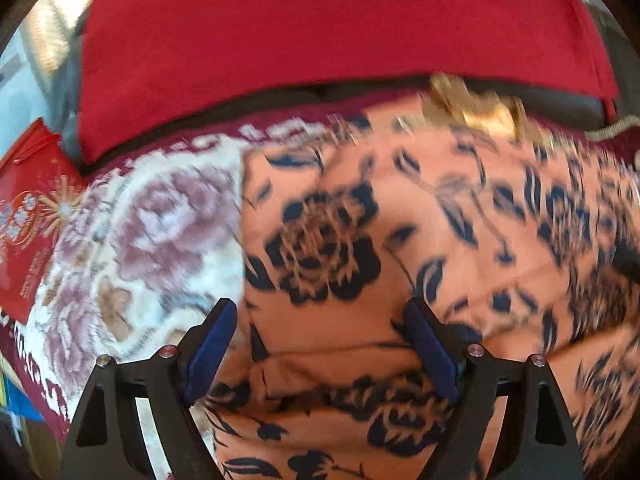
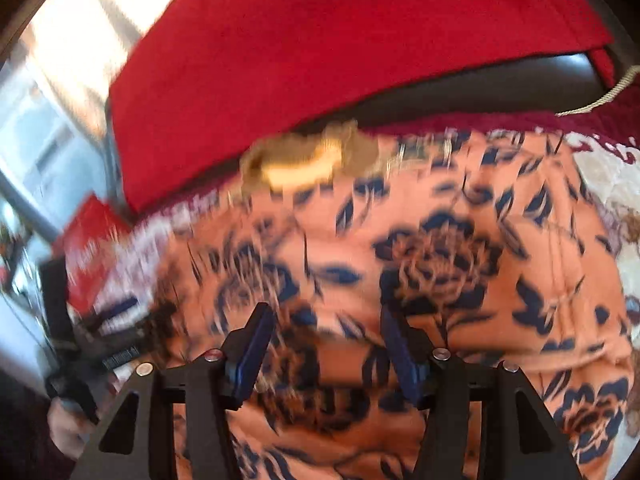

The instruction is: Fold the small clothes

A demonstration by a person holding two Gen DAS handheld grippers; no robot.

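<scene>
An orange garment with a dark blue flower print [image 1: 420,240] lies spread on a floral blanket [image 1: 140,232]; it also fills the right wrist view [image 2: 400,260]. Its near edge is folded or bunched just in front of both grippers. My left gripper [image 1: 320,316] is open, with its blue-padded fingers [image 1: 214,344] over the garment's left near part. My right gripper [image 2: 326,320] is open and empty above the garment's near edge. A gold-tan trim piece [image 1: 476,108] sits at the garment's far edge. Both views are motion-blurred.
A big red cushion [image 1: 320,40] lies behind the garment, over a dark sofa seat [image 1: 560,104]. A red printed bag [image 1: 28,224] stands at the left. The left hand-held gripper [image 2: 92,340] shows at the left of the right wrist view. Bright windows are at the far left.
</scene>
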